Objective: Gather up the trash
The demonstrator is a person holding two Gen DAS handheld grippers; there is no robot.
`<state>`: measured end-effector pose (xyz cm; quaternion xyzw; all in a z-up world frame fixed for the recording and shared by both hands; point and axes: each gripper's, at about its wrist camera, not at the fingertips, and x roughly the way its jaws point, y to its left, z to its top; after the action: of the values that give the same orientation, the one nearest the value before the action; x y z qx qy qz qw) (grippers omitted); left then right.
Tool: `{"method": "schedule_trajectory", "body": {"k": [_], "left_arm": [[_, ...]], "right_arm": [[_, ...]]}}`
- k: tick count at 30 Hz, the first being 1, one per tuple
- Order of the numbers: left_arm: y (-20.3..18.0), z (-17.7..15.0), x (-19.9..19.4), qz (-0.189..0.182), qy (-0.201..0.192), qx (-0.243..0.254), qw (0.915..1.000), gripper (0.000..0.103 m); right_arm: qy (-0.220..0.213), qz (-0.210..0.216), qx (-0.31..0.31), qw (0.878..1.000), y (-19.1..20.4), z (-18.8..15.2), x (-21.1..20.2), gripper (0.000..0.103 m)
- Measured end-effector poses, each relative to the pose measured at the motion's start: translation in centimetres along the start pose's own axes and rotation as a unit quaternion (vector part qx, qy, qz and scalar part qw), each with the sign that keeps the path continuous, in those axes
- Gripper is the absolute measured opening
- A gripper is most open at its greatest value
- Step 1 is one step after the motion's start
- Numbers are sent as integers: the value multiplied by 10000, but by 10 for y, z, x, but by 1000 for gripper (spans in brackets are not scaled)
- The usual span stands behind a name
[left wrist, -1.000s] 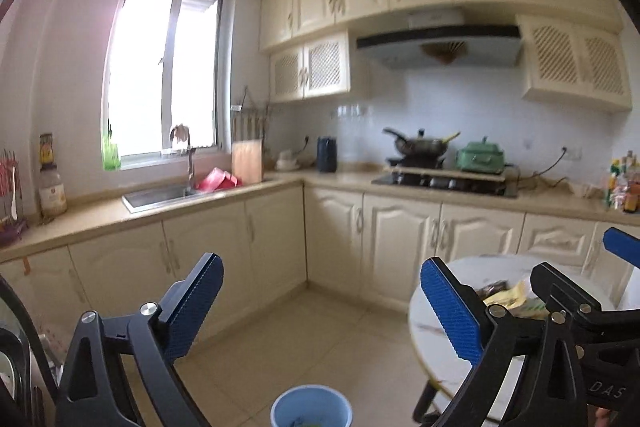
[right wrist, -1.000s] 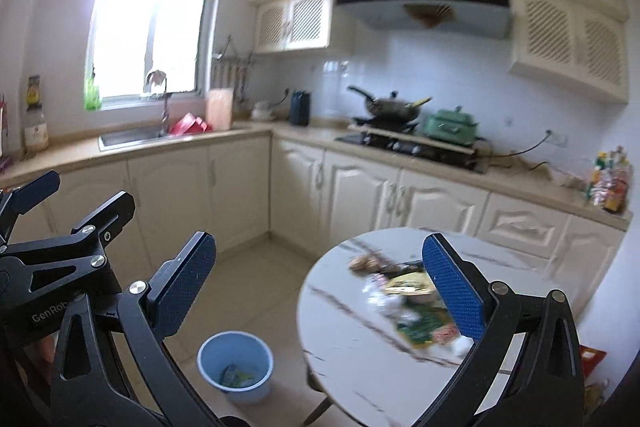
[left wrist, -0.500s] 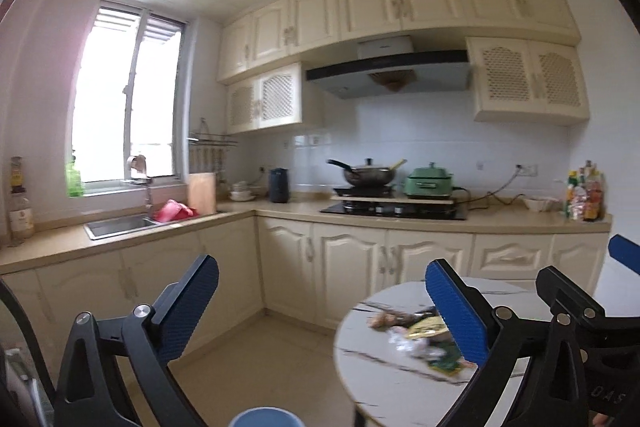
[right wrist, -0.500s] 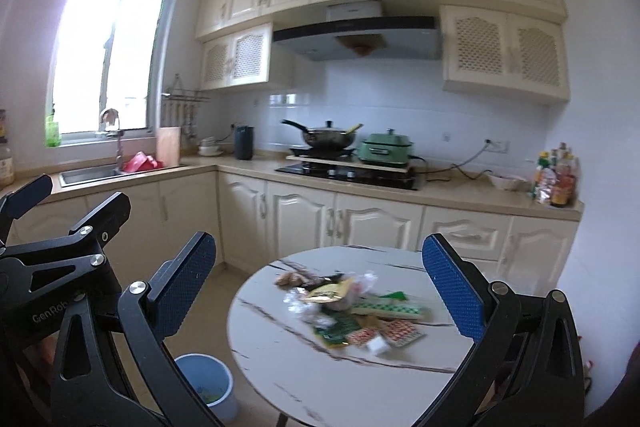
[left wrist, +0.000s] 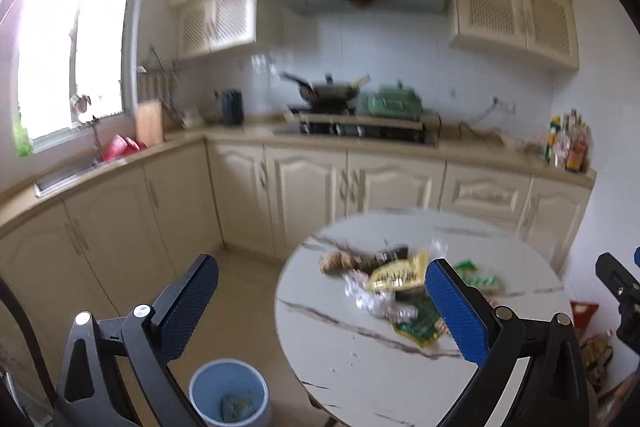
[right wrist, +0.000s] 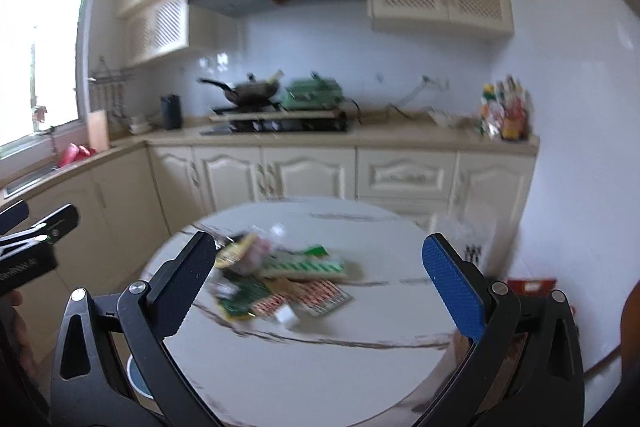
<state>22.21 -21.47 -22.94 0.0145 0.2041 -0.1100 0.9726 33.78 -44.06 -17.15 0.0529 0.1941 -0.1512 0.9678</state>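
Left wrist view: blurred kitchen, with a round white marble table filling the lower right of the frame. Left gripper at the bottom edge, jaws spread wide and holding nothing. Between and just above the blue pads, a heap of trash lying near the middle of the tabletop. Heap stretched roughly left to right across the table, long axis slightly tilted down to the right. Made up of flat wrappers overlapping one another: a yellow packet on top, crumpled clear plastic beside it, green wrappers at the right and lower edges, something brown at the left end. Exact count of pieces not readable through the blur. One pale blue bin on the floor at lower centre-left, just beside the table's left edge, with a little green and clear rubbish inside.

Right wrist view: same table in the lower centre, right gripper low in the frame, jaws likewise wide apart and empty. Trash pile between the pads, spread left to right, showing a long green-and-white box, red-patterned flat packets and a small white scrap. Part of the other gripper at the far left edge. One dark pan and one green pot on the stove at upper centre.
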Motion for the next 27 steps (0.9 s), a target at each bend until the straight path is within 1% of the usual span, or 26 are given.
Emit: {"method": "schedule_trajectory", "body": {"k": [3, 4, 5, 6, 7, 8, 12, 13, 15, 17, 19, 21, 23, 24, 25, 26, 27], "left_arm": [[-4, 9, 37, -234, 322, 138, 9991, 102], [-7, 9, 53, -318, 480, 280, 9979, 102], [-11, 16, 72, -377, 599, 419, 9966, 102], [-17, 12, 86, -449, 699, 605, 9947, 102], [-26, 26, 105, -479, 770, 720, 9933, 102], [-33, 28, 119, -518, 856, 868, 9912, 102], [-52, 42, 176, -591, 1064, 1307, 9839, 102], [-62, 54, 192, -580, 1087, 1344, 9832, 102], [-72, 60, 227, -603, 1187, 1405, 9811, 102], [-81, 56, 254, -599, 1291, 1468, 9789, 100], [-89, 57, 281, -585, 1300, 1482, 9786, 100], [-88, 59, 300, -683, 1358, 1451, 9777, 93], [-89, 59, 321, -858, 1480, 1361, 9758, 73], [-85, 62, 329, -1032, 1568, 1241, 9744, 68], [-84, 64, 340, -1135, 1636, 1159, 9731, 57], [-79, 67, 346, -1253, 1708, 1069, 9714, 43], [-74, 70, 352, -1403, 1741, 965, 9699, 35]], "right_arm": [[291, -79, 93, 9995, -13, -7, 29, 103], [394, -116, 113, 9991, -17, -11, 40, 103], [513, -139, 125, 9985, -20, -15, 51, 103], [591, -150, 135, 9981, -21, -17, 59, 103], [699, -151, 153, 9973, -23, -21, 70, 103], [817, -147, 171, 9964, -25, -24, 81, 103], [1132, -170, 163, 9933, -29, -35, 115, 103], [1211, -170, 166, 9924, -31, -38, 125, 103], [1359, -188, 167, 9904, -34, -43, 139, 103], [1512, -199, 188, 9881, -38, -48, 155, 103], [1634, -202, 193, 9862, -40, -51, 167, 103], [1745, -220, 187, 9842, -42, -55, 177, 103], [1863, -222, 205, 9820, -44, -60, 185, 103], [1903, -210, 212, 9813, -45, -61, 187, 103], [1934, -192, 209, 9807, -45, -63, 190, 103], [1970, -160, 203, 9801, -45, -65, 191, 103], [1995, -141, 200, 9796, -44, -65, 193, 103]]}}
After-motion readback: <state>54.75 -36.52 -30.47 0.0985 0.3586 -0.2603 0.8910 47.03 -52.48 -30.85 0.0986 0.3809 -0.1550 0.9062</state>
